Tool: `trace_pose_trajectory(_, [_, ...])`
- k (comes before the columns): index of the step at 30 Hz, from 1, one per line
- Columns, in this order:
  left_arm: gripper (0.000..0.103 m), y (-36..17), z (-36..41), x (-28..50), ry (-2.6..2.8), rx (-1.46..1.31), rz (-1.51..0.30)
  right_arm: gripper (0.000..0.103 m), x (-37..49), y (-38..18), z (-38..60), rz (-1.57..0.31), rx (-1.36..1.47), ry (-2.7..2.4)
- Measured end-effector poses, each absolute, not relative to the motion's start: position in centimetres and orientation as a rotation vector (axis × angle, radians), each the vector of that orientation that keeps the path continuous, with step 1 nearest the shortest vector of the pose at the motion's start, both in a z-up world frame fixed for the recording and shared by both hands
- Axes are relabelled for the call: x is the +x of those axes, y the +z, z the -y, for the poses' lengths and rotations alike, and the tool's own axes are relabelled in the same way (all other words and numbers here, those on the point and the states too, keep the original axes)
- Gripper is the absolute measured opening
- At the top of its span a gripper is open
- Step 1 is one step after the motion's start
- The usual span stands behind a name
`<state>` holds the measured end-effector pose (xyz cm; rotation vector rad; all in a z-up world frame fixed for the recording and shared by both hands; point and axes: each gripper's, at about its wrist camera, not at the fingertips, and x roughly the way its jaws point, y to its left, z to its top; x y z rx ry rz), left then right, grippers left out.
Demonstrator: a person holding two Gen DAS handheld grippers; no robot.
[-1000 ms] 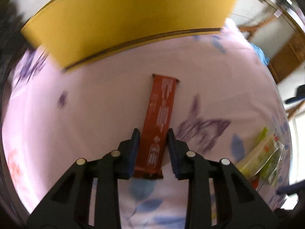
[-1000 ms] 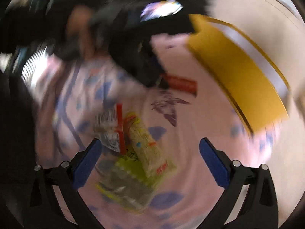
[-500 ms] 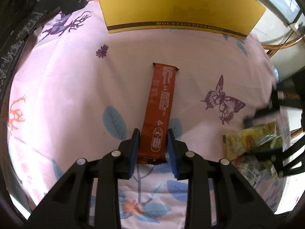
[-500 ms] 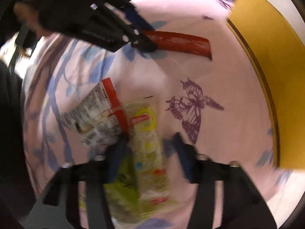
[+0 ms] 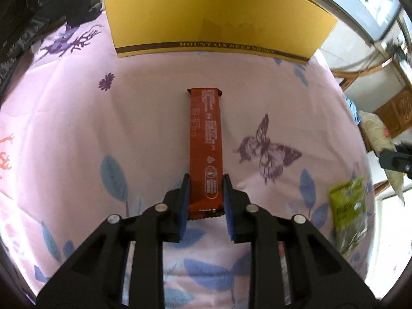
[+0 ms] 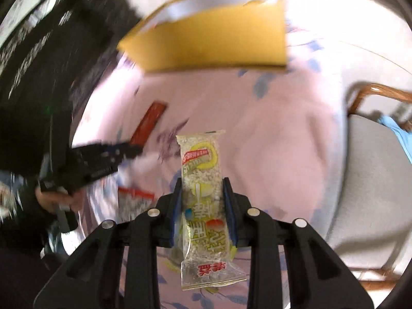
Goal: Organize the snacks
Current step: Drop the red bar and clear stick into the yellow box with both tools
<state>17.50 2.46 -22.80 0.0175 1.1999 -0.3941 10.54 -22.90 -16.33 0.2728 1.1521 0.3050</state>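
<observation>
Both tongs are clamped on snacks: the left tongs grip the near end of the brown bar lying on the pink-clothed counter, long axis aimed at the yellow box by the far edge, while the right tongs hold the clear rice-snack packet aloft.

Red-brown snack bar lies flat mid-surface, long axis toward the yellow box at the far edge; clear yellow-green cracker packet is raised off the surface; green packet lies near the right edge
</observation>
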Motion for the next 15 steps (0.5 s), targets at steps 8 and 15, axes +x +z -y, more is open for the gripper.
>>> trace_pose_trajectory(8, [0.023,-15.6,-2.7,19.3,-0.438,-0.044,-1.051,0.029,11.9,-11.7,24.6,-0.988,0.378,0.269])
trace_pose_trajectory(15, [0.024,-6.9,-3.7,22.5,-0.388,-0.048,-0.847,0.029,16.2,-3.0,27.0,-0.724,0.335,0.208])
